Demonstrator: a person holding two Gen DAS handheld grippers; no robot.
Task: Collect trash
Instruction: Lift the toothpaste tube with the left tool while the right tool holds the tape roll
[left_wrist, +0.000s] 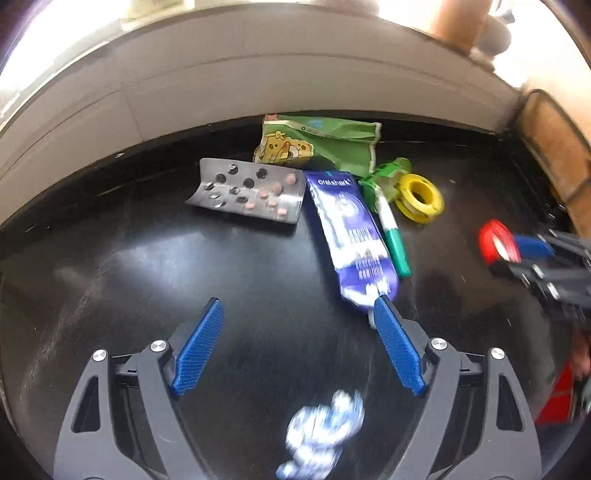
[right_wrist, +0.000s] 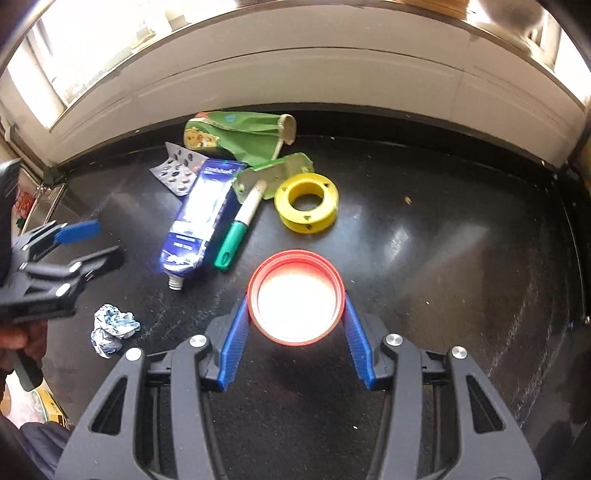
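Left wrist view: left gripper (left_wrist: 299, 308) over the glossy black tabletop (left_wrist: 129, 266), blue-padded jaws spread wide, nothing between them. Crumpled blue-and-white wrapper (left_wrist: 323, 435) lies blurred on the table below the jaws, untouched. The right pad's tip overlaps the lower end of a flattened blue-and-white toothpaste tube (left_wrist: 351, 236); contact cannot be told. Beyond, by the table's far edge: silver blister pack with pink pills (left_wrist: 247, 192), green printed snack pouch (left_wrist: 325, 144), green-and-white marker pen (left_wrist: 393, 232), yellow plastic ring-shaped spool (left_wrist: 419, 199). Right gripper (left_wrist: 517, 254) enters at the right edge with a round red plastic lid (left_wrist: 496, 240) at its tips.

Right wrist view: right gripper (right_wrist: 295, 301) partly closed, both blue pads pressing the sides of the red lid (right_wrist: 295, 297), its pale inside facing the camera. Yellow spool (right_wrist: 306, 203) beyond the lid, marker (right_wrist: 238, 229) and tube (right_wrist: 201, 221) to its left. Left gripper (right_wrist: 98, 243) at the left edge, jaws apart, with the wrapper (right_wrist: 112, 326) on the table near it.
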